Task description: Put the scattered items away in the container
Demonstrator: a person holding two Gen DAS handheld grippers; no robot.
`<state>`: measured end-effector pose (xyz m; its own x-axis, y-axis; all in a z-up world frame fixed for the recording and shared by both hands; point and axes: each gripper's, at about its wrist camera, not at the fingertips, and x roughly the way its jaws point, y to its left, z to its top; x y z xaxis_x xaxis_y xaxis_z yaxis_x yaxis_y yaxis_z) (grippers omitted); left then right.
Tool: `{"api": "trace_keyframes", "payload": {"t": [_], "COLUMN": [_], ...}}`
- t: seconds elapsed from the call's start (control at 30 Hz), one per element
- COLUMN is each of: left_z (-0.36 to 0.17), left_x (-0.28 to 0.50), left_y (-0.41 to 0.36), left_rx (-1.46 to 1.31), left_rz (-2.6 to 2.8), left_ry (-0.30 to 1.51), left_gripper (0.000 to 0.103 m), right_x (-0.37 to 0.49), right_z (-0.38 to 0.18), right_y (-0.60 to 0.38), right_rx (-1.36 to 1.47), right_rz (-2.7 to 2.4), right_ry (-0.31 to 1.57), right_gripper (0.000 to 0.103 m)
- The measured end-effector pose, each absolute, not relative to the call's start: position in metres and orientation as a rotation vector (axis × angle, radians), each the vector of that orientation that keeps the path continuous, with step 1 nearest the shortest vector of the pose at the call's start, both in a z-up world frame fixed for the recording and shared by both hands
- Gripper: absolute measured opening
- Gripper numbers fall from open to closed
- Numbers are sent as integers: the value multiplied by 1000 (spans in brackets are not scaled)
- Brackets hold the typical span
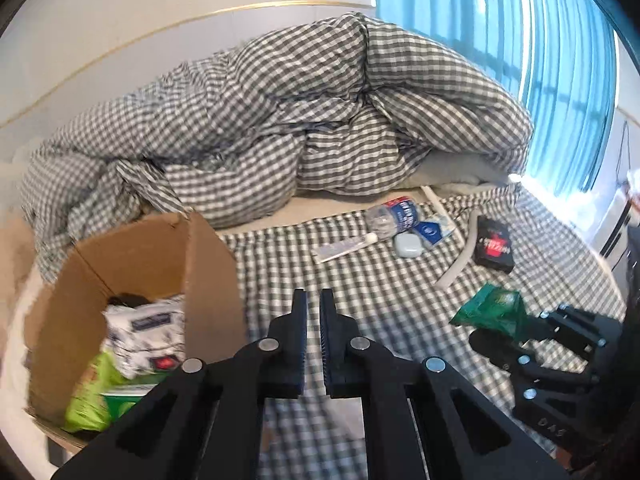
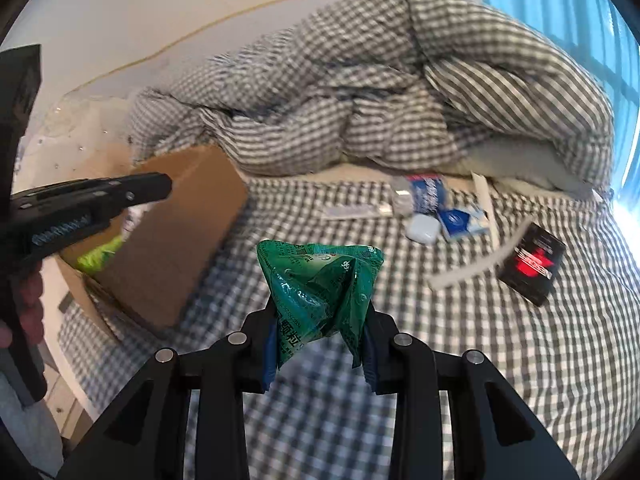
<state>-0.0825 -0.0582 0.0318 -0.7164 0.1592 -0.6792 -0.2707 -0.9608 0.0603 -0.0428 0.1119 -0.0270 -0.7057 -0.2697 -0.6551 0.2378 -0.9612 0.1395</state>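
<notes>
Checked grey-and-white bedding (image 2: 460,380) covers the bed beneath both claws, with a rumpled duvet (image 1: 280,120) heaped at the far side.

Nearest, the right claw (image 2: 320,344) is clamped on a crumpled green sachet (image 2: 320,292), which bulges up out of the jaws. Chinese characters are printed on it; only "颗粒" near its lower edge can be made out. The left claw (image 1: 313,336) holds nothing, its jaws narrowed to a slim gap.

Ahead and left of the right claw, a cardboard box (image 2: 180,240) stands open, already holding packets. Farther ahead and right lie a white case (image 2: 420,230), a blue-and-white pack (image 2: 460,220), a tube (image 2: 356,211), a bottle (image 2: 424,192) and a black box (image 2: 532,264) with a red mark. Their lettering is too blurred to read.

Risks, as a judgement: the slick, crumpled foil could slip from the pads if swung quickly. The raised box flap could catch the sachet, and the left claw near the box could collide with the right.
</notes>
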Motion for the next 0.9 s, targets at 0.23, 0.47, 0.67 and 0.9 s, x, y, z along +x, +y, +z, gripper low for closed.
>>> {"api": "trace_keyframes", "payload": {"t": [0.23,0.47,0.67,0.9], "left_z": [-29,-107,-145,-168], "left_x": [-58,-44,-70,-98], "left_y": [-46,1,18,1], "left_rx": [-1102,-1133,-1185,-1305], "left_rz": [2636,2385,2308,2203], "left_ry": [363,443,526,402], "left_gripper": [91,91,90,92], "right_x": [-35,-33,-31,-34], "right_z": [-35,-38,-45,-56], "right_y": [117,158,181,187], "right_rx": [1082,1126,1155,1191], "right_rz": [-2683,-2749,-2772,-2756], "right_ry": [-38,-82,-138,-177], "right_gripper": [32,32,32,32]}}
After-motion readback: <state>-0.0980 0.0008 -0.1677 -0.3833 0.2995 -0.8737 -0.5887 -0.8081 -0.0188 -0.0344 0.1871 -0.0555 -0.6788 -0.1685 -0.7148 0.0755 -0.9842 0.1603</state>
